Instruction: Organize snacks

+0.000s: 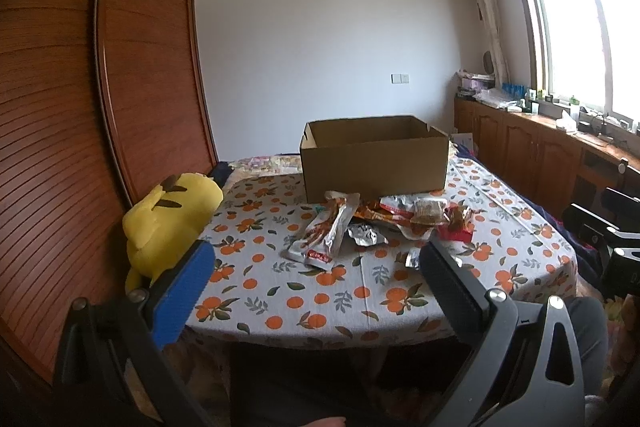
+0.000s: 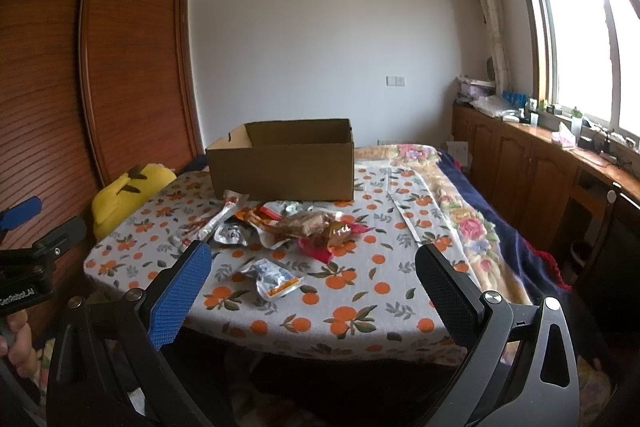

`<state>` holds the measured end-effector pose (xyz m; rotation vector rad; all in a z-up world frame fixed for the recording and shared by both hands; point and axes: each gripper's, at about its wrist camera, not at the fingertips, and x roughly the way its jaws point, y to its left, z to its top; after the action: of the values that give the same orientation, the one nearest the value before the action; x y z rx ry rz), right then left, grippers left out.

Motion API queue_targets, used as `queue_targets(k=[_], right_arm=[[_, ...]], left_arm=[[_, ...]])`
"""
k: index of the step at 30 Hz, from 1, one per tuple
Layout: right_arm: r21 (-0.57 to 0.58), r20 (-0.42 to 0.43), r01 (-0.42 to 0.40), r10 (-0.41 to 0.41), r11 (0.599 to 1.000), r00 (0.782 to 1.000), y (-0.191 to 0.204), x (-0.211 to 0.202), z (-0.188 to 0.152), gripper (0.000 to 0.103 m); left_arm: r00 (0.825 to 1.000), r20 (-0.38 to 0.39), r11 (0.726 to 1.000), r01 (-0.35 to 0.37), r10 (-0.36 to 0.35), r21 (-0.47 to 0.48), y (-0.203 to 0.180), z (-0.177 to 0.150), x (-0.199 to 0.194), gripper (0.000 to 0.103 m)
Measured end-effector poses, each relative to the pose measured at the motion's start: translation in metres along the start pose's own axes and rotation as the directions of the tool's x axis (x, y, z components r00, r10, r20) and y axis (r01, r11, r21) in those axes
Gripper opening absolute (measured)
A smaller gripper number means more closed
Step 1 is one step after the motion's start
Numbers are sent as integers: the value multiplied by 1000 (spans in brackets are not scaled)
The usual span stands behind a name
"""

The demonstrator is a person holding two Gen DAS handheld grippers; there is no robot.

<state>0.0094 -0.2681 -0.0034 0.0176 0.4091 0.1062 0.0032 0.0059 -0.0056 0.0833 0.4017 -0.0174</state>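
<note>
Both grippers hang in the air at the near edge of the bench (image 1: 280,311), each spread wide with nothing between its fingers. The left gripper (image 1: 316,267) has one blue pad and one black pad; the right gripper (image 2: 314,265) is built the same way. In the right wrist view the left gripper shows at the far left edge, with part of a hand (image 2: 16,343) wrapped around its handle.

The bench is covered with a pale cloth printed with oranges and leaves. An open cardboard box (image 1: 374,157) stands toward the far side of it, its top flaps out of the way; I cannot see its floor from here. Just in front of the box lies the heap of snacks (image 2: 296,227): crumpled red, orange and silver wrappers overlapping each other. A long silver-and-red packet (image 1: 324,239) stretches out of the heap toward the near left. One small silver packet with an orange corner (image 2: 272,277) lies apart from the heap, nearer to the grippers and flat on the cloth.

A yellow plush toy (image 1: 168,223) sits at the left edge of the bench against the wooden wardrobe (image 1: 60,127). To the right runs a low wooden cabinet (image 2: 520,163) under the window, its top crowded with small bottles and boxes.
</note>
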Motion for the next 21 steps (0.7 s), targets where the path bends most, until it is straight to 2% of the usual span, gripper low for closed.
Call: queue_targets(k=[7, 11, 16, 21], right_arm=[[-8, -42, -16, 16, 1000, 999, -2, 23, -12, 103], [-9, -67, -45, 44, 999, 997, -8, 43, -15, 103], [-29, -128, -91, 86, 995, 988, -15, 76, -16, 103], [16, -185, -124, 125, 992, 975, -30, 117, -13, 103]], left_arm=[[999, -53, 1000, -1, 2, 10, -3, -9, 30, 103], [996, -84, 1000, -2, 4, 23, -5, -9, 61, 103], [993, -120, 1000, 19, -16, 25, -4, -9, 91, 103], [987, -161, 999, 30, -26, 21, 0, -9, 129, 103]])
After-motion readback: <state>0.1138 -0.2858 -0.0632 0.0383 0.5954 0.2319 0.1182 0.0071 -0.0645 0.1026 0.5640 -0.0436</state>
